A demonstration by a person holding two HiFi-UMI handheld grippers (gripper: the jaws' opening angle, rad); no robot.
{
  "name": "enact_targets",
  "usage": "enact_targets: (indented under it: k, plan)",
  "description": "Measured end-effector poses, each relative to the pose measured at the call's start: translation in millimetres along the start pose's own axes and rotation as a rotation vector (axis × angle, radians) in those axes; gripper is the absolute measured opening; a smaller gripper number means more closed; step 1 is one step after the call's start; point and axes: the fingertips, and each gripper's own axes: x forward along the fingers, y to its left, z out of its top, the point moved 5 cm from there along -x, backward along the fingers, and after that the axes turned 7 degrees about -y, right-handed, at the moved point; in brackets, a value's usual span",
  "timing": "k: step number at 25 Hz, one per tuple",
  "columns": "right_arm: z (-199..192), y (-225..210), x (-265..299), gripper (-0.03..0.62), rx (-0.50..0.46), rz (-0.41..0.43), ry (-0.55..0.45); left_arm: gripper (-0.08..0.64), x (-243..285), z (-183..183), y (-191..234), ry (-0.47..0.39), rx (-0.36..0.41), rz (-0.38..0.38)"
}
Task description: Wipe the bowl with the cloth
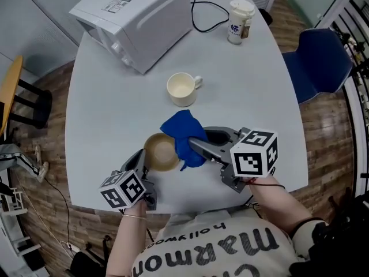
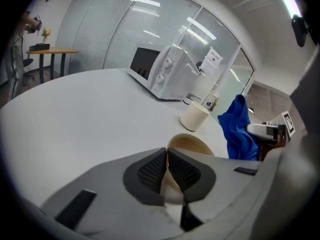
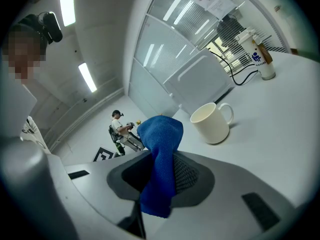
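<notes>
Left gripper (image 1: 143, 161) jaws are clamped on the near-left rim of one tan bowl (image 1: 161, 152), pads nearly together. Right gripper (image 1: 194, 145) jaws are closed on one blue cloth (image 1: 183, 134), which bunches out past the tips and covers the bowl's right rim. In the left gripper view the pads hide the bowl's lower part, and contact with the table (image 1: 109, 108) cannot be confirmed. The bowl's mouth faces up, near the table's front edge. Beyond it stand one mug (image 1: 182, 89), one microwave (image 1: 135, 16) and one lidded cup (image 1: 240, 21).
</notes>
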Motion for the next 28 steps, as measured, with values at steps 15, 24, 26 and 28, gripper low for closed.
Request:
enact_targets:
  k: [15,24,26,28]
  plan:
    - [76.8,134.5,-7.3,0.101,-0.508,-0.213,-0.223,0.015,-100.9,161.3,-64.6,-0.487,0.525,-0.163]
    - [108.5,207.9,-18.1,0.101,-0.596,-0.201,-0.334,0.010,-142.4,202.4,-69.6,-0.632,0.565,-0.227]
    - [109.4,222.3,-12.7,0.101,-0.639,-0.216,-0.349,0.011,-151.7,208.3,-72.8,-0.672,0.579,-0.226]
    - [114.8,227.3,-15.7,0.101,-0.632,-0.272,-0.407,0.009,-164.3,215.1,-74.5,-0.714,0.565,-0.227]
